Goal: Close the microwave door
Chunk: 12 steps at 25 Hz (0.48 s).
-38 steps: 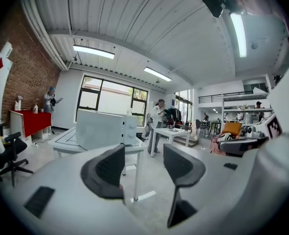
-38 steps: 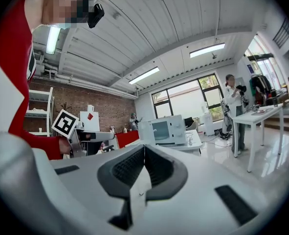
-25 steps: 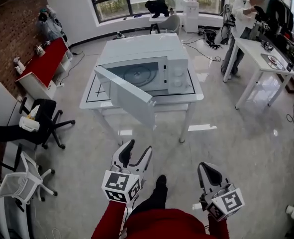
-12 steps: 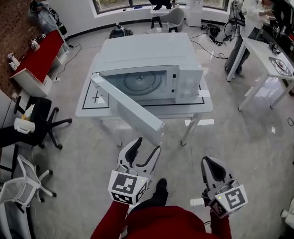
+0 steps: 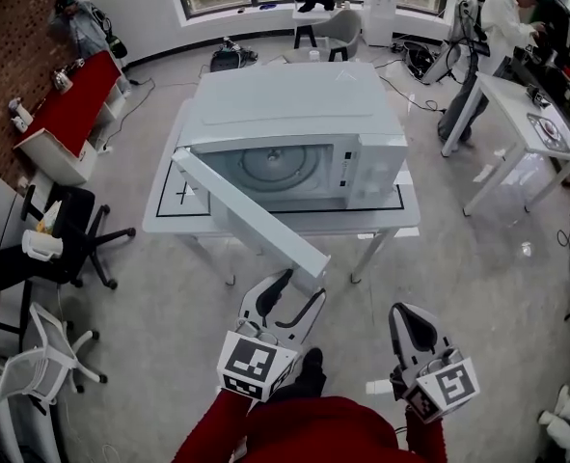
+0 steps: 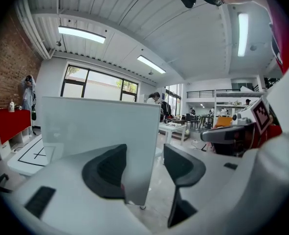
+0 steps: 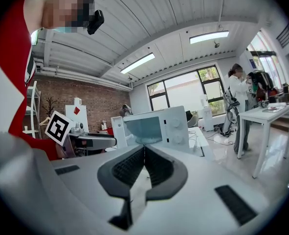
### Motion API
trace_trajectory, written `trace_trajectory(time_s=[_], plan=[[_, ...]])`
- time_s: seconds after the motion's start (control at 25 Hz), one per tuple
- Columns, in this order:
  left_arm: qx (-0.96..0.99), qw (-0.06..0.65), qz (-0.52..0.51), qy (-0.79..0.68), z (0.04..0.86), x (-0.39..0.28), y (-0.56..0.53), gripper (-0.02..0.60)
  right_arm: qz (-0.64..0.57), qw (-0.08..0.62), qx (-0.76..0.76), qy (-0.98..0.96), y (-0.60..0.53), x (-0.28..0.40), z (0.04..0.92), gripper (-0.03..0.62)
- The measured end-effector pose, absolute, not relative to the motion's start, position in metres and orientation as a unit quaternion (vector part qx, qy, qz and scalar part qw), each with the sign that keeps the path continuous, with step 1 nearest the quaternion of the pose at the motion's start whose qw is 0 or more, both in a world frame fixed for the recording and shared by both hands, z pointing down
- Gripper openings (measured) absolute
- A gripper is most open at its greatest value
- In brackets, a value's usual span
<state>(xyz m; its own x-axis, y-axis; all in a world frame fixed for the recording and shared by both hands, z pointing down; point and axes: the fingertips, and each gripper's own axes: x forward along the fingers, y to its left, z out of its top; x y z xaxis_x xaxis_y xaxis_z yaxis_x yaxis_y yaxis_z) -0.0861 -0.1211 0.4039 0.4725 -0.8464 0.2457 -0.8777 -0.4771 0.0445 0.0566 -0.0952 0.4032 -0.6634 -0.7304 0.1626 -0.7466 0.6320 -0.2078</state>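
The white microwave (image 5: 294,123) stands on a white table (image 5: 405,210). Its door (image 5: 251,210) is swung wide open toward me from a hinge at the left. My left gripper (image 5: 299,287) is open just below the door's free edge. In the left gripper view the door panel (image 6: 100,141) fills the middle, and its free edge lies in the gap of the left gripper (image 6: 144,168), close to the left finger. I cannot tell whether it touches. My right gripper (image 5: 407,318) hangs lower at the right, shut on nothing. Its view shows the right gripper (image 7: 144,151) with the microwave (image 7: 156,126) beyond.
A person (image 5: 506,17) stands at a second white table (image 5: 516,104) at the far right. A red-topped counter (image 5: 72,104) runs along the brick wall on the left. Office chairs (image 5: 77,244) stand at the left, with grey floor around the table.
I have come closer to the microwave. My left gripper has moved forward and up to the door's free edge, still open. The right gripper has barely moved.
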Motion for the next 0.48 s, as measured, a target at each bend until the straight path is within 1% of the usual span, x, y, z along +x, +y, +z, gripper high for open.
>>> trace_trajectory(time_s=[0.12,0.28,0.48], plan=[[0.86,0.08,0.096,-0.495,0.404,-0.081,-0.129,0.25,0.13,0.035,0.415,-0.9,-0.099,0.058,0.404,0.014],[0.868,0.077,0.093,-0.482,0.403,-0.073,-0.142,0.25,0.13,0.018,0.415,-0.9,-0.109,0.054,0.397,0.014],[0.875,0.069,0.098,-0.469,0.408,-0.065,-0.162,0.249,0.134,0.03,0.42,-0.897,-0.116,0.054,0.405,0.014]])
